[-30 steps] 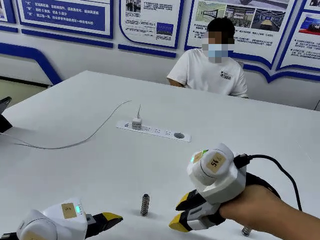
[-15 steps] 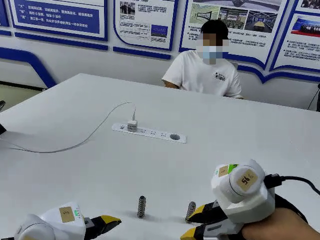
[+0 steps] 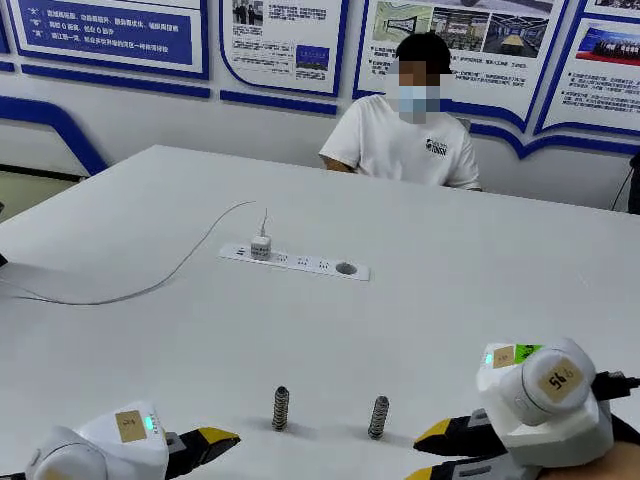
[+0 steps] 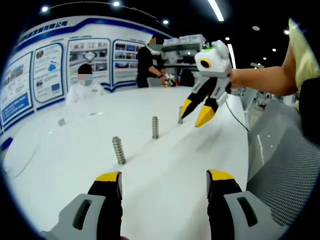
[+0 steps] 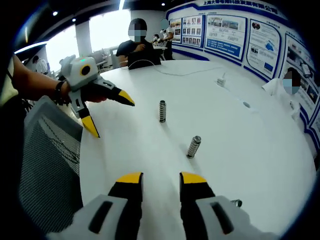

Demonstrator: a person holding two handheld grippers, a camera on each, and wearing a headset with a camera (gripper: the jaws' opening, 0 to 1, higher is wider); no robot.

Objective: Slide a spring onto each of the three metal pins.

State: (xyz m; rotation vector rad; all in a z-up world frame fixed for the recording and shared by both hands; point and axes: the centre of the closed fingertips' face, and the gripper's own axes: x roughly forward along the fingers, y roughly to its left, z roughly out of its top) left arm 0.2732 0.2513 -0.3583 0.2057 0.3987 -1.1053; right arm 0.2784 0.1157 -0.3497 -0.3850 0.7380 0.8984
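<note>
Judging spring [image 3: 281, 408] likely light, squashy, slick: pinch mid-coil gently, sideways; left gripper [image 4: 164, 176], right gripper [image 5: 161, 178] both spread, empty

2 pins [image 3: 281, 408] on table [image 3: 450, 300] — pwr strip [image 3: 294, 262] behind.
</note>
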